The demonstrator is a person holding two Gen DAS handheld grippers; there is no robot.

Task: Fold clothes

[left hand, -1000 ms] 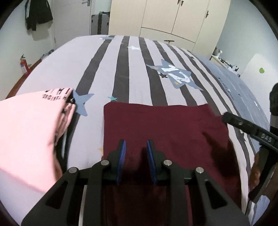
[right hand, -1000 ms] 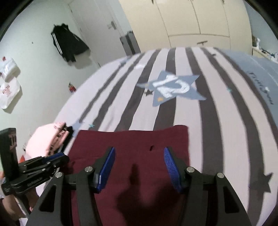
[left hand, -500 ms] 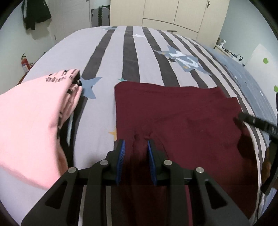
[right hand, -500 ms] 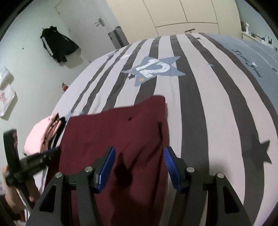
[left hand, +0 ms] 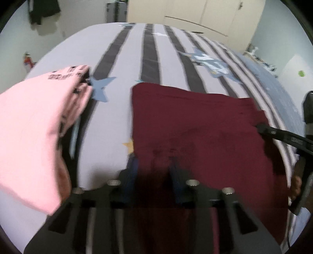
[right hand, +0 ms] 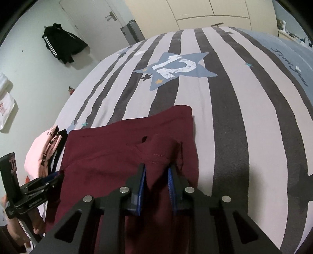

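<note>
Right wrist view shows the right gripper [right hand: 156, 173] with its blue pads having just closed onto a raised pinch of the maroon garment [right hand: 121, 148], the cloth bunched up between them near its right edge. Left wrist view, blurred, shows the left gripper [left hand: 153, 168] also having just narrowed, its pads clamped on a fold of the same garment near its left edge. That garment lies flat across the striped bedspread [right hand: 225, 101], in front of a blue star printed with 12 [right hand: 174, 67]. Beside it on the left sits a folded pink garment [left hand: 33, 125]. Beyond the bed stand cream wardrobe doors [left hand: 195, 13] and a hanging black jacket [right hand: 62, 44].
</note>
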